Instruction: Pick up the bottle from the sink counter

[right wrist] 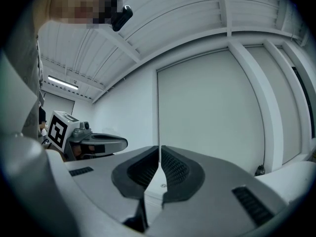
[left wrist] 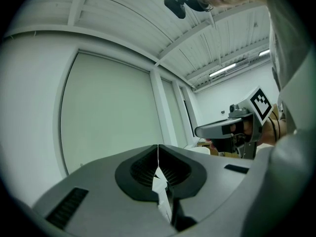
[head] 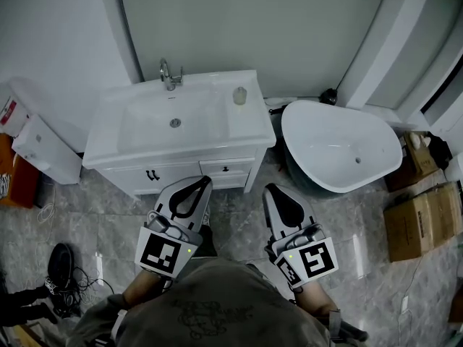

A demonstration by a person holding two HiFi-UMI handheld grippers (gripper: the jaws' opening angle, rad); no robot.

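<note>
head view: the person's shirt (head: 217, 306) lies nearest the lens at the bottom edge. just past it the left gripper (head: 202, 186) and the right gripper (head: 273, 191) are held side by side and level, both noses aimed at the white vanity (head: 249, 126). they hang over the tiled floor (head: 239, 219), short of the cabinet front, which reads as an approach stance rather than a reach. the bottle (head: 239, 95) stands upright at the back right corner of the sink counter, right of the basin (head: 173, 121) and of the faucet (head: 171, 74), and well apart from both grippers. it sits nearer the right gripper's line, so i judge that hand the likelier one to take it. a white bathtub (head: 340, 147) stands just beside the vanity on the right.

left gripper view: the jaws are pressed together tip to tip with nothing between them. ahead is only a pale wall panel, with the other gripper off to the side. the bottle does not show here.

right gripper view: these jaws are clenched too, and empty. they would have to part before any grasp.

the bottle is a small, short, pale cylinder with a lighter top. it is too small to make out a cap or label. it looks light, and probably easy to knock over.
</note>
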